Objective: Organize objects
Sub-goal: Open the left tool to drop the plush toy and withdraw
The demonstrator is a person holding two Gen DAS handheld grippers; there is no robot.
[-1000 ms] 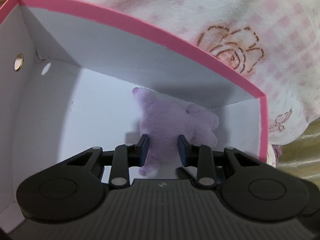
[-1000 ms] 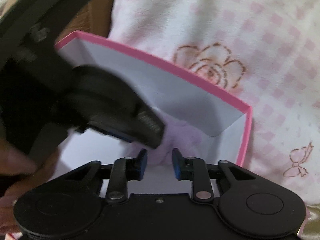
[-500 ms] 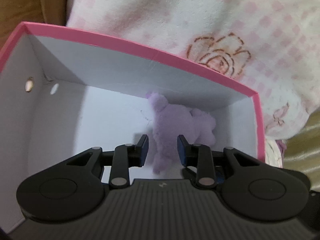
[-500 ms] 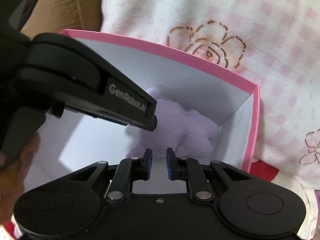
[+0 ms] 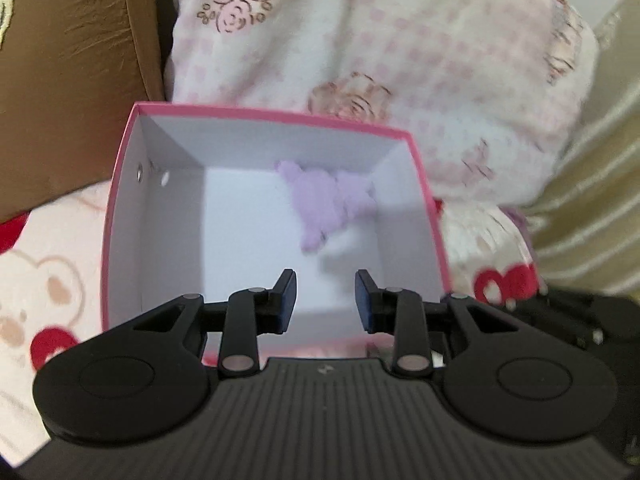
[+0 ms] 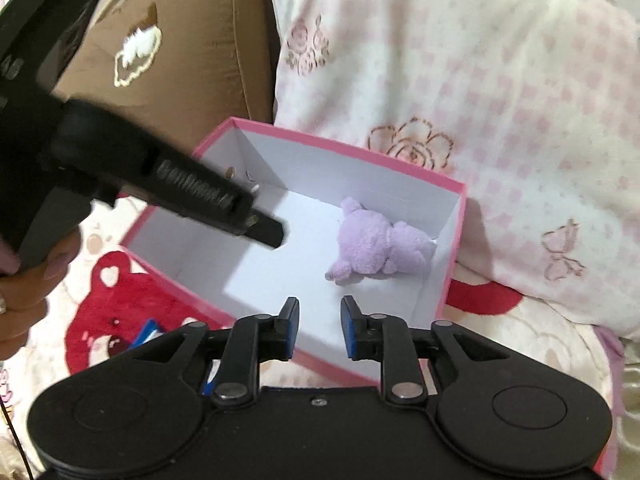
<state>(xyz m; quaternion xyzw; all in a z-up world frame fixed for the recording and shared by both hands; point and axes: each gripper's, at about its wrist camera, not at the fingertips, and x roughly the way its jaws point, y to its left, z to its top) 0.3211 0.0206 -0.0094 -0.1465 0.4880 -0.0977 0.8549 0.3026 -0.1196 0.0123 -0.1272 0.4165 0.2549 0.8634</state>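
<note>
A pink box point(image 5: 272, 114) with a white inside stands open on the bed. A small purple plush toy point(image 5: 328, 204) lies on its floor by the far right corner, touched by nothing. My left gripper point(image 5: 326, 300) hovers above the near edge of the box, shut with nothing between its pads. The right wrist view shows the same box point(image 6: 352, 150) and plush toy point(image 6: 372, 248). My right gripper point(image 6: 320, 328) hangs over the box's near side, shut and empty. The left gripper point(image 6: 272, 234) reaches in from the left above the box.
A brown cushion point(image 5: 72, 80) stands behind the box on the left. A white blanket with pink checks and roses point(image 5: 400, 40) is heaped behind and to the right. The bedsheet point(image 6: 104, 312) has red bear prints. A small blue item point(image 6: 146, 330) lies near the box. A hand point(image 6: 24, 300) holds the left gripper.
Both grippers have risen out of the box and pulled back from the plush toy. The toy stays on the box floor, and the whole box now shows.
</note>
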